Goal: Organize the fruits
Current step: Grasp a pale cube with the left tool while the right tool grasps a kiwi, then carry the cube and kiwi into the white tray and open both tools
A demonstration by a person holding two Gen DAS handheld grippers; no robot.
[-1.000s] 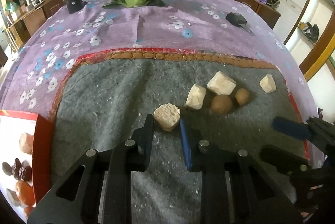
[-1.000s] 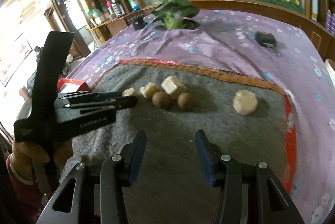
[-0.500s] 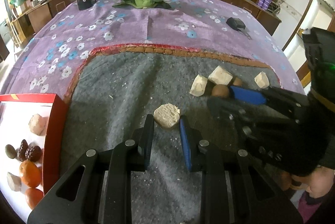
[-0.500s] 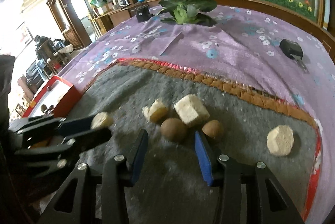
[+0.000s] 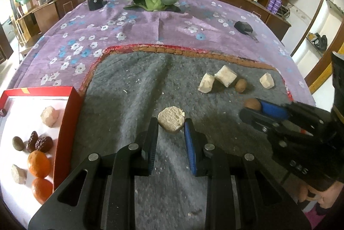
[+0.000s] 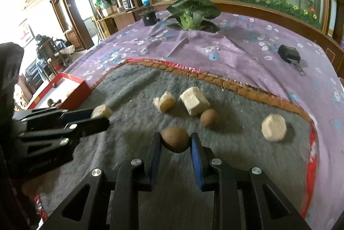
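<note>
Two grippers now grip fruit over the grey mat (image 5: 129,88): since a second ago the right gripper (image 6: 175,141), then empty and wide, has moved in and is closing on a brown round fruit (image 6: 175,139). Angled downward, the left gripper (image 5: 171,125) stays clenched on a pale chunk (image 5: 171,121), now nearer the red tray (image 5: 64,122) at the mat's left edge; bare mat lies between.
</note>
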